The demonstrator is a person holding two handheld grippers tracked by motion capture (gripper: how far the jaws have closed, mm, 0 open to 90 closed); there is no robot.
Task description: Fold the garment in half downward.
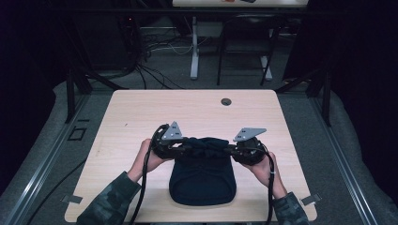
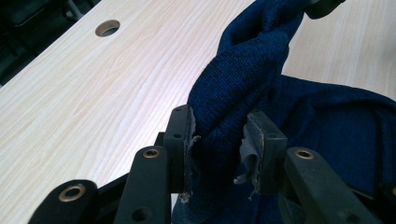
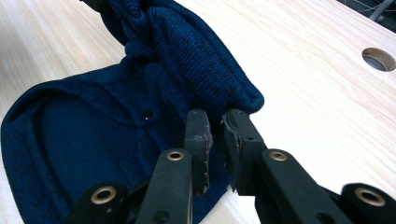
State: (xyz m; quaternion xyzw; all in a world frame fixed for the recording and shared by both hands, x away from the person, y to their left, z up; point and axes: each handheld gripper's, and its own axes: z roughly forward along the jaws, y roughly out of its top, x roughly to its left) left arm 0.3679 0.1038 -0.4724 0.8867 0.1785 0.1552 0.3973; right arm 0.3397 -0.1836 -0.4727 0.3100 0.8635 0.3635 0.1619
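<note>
Pale wood worktop [image 1: 141,112], round cable hole [image 1: 226,101] at twelve o'clock, tangled cables [image 1: 155,47] on floor beyond

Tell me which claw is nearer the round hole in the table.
Right. The right claw sits almost directly below the hole in the high view, gripping the navy knit garment; the left claw grips it farther left.

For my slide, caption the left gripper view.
Left gripper clamps a bunched fold of dark blue knitted garment above the light wooden table.
</note>
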